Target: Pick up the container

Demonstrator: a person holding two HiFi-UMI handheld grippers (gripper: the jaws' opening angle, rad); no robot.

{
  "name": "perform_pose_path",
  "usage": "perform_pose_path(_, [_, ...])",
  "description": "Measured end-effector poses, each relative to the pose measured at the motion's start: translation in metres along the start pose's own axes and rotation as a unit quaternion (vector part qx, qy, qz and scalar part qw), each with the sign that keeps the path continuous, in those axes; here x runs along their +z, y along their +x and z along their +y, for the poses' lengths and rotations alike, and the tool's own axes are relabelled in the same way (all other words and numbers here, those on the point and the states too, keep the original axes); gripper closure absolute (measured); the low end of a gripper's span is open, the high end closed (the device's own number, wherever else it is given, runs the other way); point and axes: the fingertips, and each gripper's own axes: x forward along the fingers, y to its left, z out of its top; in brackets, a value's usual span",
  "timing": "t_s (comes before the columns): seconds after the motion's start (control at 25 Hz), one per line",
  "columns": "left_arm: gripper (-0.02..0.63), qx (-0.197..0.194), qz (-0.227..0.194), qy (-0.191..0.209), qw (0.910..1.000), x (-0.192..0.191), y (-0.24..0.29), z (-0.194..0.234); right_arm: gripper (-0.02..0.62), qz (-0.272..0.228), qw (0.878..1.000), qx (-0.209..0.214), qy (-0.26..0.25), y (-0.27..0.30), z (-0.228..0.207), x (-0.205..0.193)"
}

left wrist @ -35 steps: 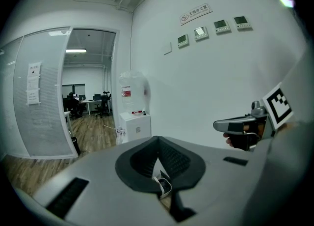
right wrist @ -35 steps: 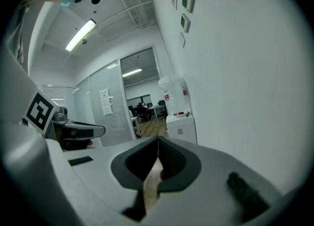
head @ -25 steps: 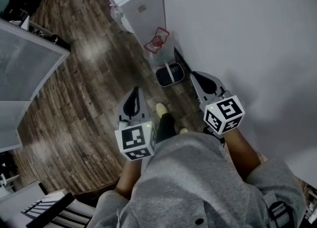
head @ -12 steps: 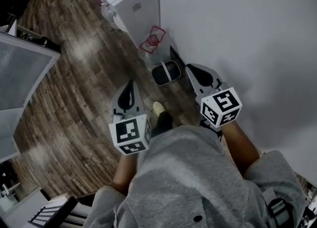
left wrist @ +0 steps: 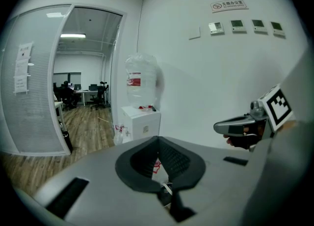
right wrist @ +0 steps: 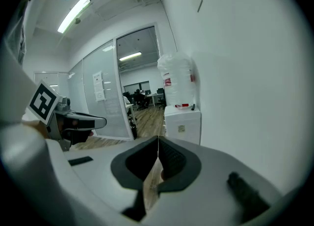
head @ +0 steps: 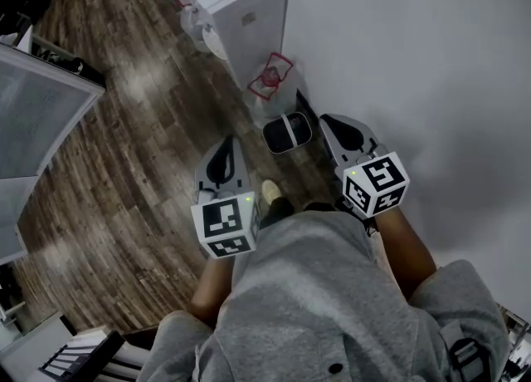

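container: my read is that it's the small dark-rimmed bin [head: 286,133]. It stands upright on the floor [head: 124,148] at the foot of the wall [head: 415,56], apart from both tools.
neighbours: a red-framed bag holder [head: 270,79] is just behind it, with the water dispenser [head: 245,15] behind that. It probably serves as the dispenser's waste bin, which would explain the spot by the wall.
left tool [left wrist: 158,140]: jaws are together and hold nothing. It is held at waist level, tilted slightly down and aimed past the bin's left side. This looks like a carrying posture, not a grasp.
right tool [right wrist: 158,141]: jaws are also together and empty. It is the nearer tool to the bin and runs along the wall.
hidden: each tool's body blocks the bin in its own view. Only the head view shows the bin, small and dim, so its contents are unclear. The person's torso covers the near floor, and the dispenser's bottle [left wrist: 141,78] is cut off at the top of the head view.
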Motion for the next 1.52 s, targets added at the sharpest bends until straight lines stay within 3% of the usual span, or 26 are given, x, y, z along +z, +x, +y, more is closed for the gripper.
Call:
perform_pose_path(0.24, [0.594,0.012,0.001,-0.010,0.9999,-0.004,0.014,0.026,0.571,0.013,1.000,0.000,-0.009,0.026,0.001,0.000])
perform_pose_path(0.56, [0.593,0.022,0.039,-0.043,0.9981,-0.018,0.029,0.038,0.571,0.058,0.998,0.013,-0.020,0.046,-0.009,0.002])
perform_pose_path(0.88, [0.592,0.070,0.090,-0.063,0.9915,-0.055,0.044,0.053,0.569,0.110,0.991,0.071,-0.022,0.086,-0.032,-0.027])
perform_pose_path(1.12, [0.592,0.089,0.110,-0.066,0.9877,-0.076,0.063,0.054,0.568,0.160,0.973,0.149,-0.066,0.114,-0.045,-0.056])
perform_pose_path(1.36, [0.593,0.102,0.126,-0.073,0.9840,-0.087,0.061,0.053,0.568,0.201,0.930,0.253,-0.178,0.128,-0.048,-0.049])
perform_pose_path(1.52, [0.592,0.106,0.140,-0.076,0.9815,-0.103,0.069,0.052,0.566,0.202,0.927,0.262,-0.174,0.152,-0.053,-0.064])
